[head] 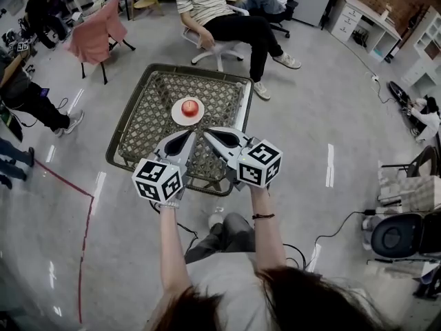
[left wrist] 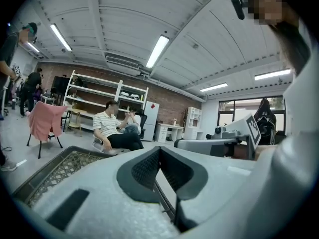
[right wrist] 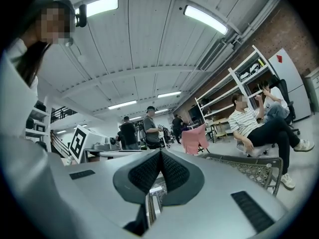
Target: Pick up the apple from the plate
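Note:
A red apple (head: 189, 107) sits on a small white plate (head: 176, 118) near the far middle of a square woven table (head: 141, 126). My left gripper (head: 191, 134) and right gripper (head: 206, 134) hover side by side over the table's near half, tips close together just short of the plate. Both are shut with nothing between the jaws. In the left gripper view the left gripper (left wrist: 159, 149) points level over the table's rim (left wrist: 47, 169), with the right gripper's body (left wrist: 234, 136) beside it. The right gripper (right wrist: 160, 153) looks across the table's mesh (right wrist: 249, 166). Neither gripper view shows the apple.
A seated person in a striped shirt (head: 213, 9) is just beyond the table, feet near its far right corner. A chair draped in pink cloth (head: 96, 33) stands far left, with people (head: 27, 95) at the left edge. Office chairs (head: 403, 236) and cables lie right.

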